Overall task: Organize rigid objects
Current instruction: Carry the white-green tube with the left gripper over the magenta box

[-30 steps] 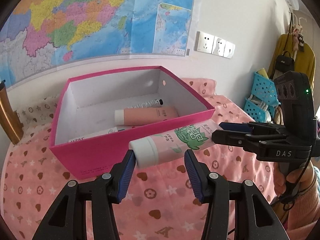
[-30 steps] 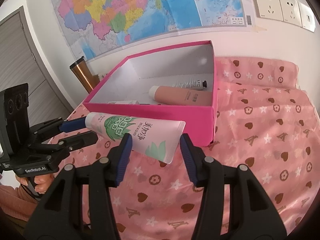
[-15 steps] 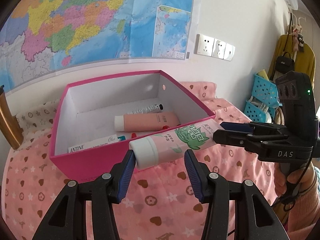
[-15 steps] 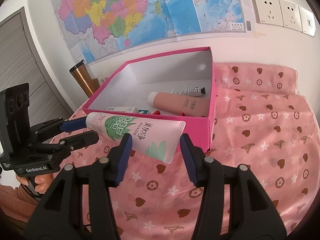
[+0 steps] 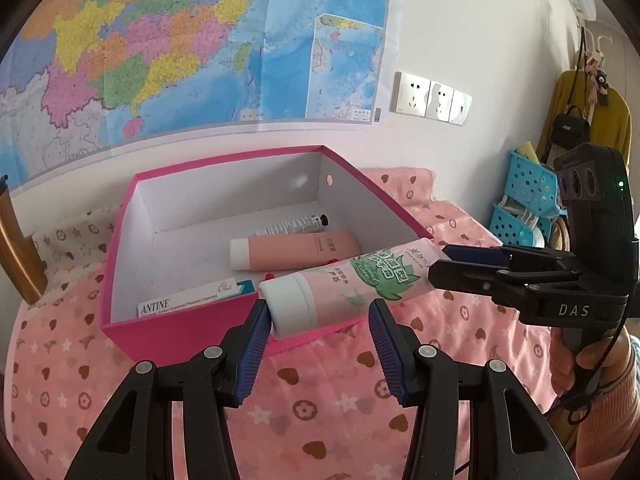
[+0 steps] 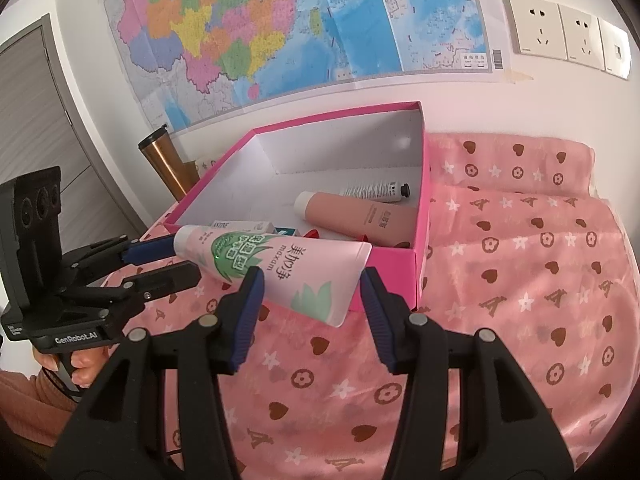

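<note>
— Tube [image 5: 344, 288] of face wash, pink and white with green leaves: where is it?

— Lower centre of both views, lying slantwise in the air across the near rim of the pink box [image 5: 180, 326]. Its white cap is toward the left tongs [image 5: 318, 316] and its flat tail toward the right tongs [image 6: 310, 284].

— State of the right tongs?

— Pinching the tube. In the right wrist view both blue pads [image 6: 250, 300] bear on the edges of the flat tail.

— And the left tongs?

— Spread. In the left wrist view the cap touches the pad at lower left, and a clear gap separates it from the other pad.

— Contents of the box?

— A peach tube [image 5: 304, 250], a thin white tube with a black cap [image 5: 296, 224] behind it, and a white carton [image 5: 188, 300] along the near wall.

— Surroundings?

— The box stands on a pink patterned cloth [image 5: 320, 400]. A copper flask [image 6: 168, 168] stands at its far left corner, and a map [image 6: 280, 32] hangs on the wall behind.
</note>
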`<state>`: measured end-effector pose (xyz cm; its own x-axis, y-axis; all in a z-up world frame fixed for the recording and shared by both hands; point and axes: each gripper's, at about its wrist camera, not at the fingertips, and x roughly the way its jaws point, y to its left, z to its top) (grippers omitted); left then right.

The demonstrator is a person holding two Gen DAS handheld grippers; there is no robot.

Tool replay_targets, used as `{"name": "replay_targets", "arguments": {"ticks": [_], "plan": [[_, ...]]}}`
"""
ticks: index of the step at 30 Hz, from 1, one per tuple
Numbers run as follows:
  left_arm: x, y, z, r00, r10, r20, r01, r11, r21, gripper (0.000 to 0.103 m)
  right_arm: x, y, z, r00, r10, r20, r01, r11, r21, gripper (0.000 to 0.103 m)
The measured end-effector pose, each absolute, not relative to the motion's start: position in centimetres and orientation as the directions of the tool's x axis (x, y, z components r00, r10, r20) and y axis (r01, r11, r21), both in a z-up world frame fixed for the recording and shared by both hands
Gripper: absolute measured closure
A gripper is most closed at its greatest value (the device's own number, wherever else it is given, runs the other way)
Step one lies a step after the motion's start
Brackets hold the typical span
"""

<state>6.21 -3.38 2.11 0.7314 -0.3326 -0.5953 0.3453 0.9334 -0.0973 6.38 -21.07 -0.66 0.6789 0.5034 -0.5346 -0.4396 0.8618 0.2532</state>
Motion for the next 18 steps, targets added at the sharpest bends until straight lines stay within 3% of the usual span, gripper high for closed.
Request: {"name": "replay_targets", "arguments": {"ticks": [18], "plan": [[6.52, -3.48, 2.39, 0.738, -0.334, -0.586, 0.349, 0.933, -0.092, 0.052, 6.86, -21.22, -0.24, 0.686, 0.501, -0.528, -0.44, 0.863, 0.248, 0.05]]}}
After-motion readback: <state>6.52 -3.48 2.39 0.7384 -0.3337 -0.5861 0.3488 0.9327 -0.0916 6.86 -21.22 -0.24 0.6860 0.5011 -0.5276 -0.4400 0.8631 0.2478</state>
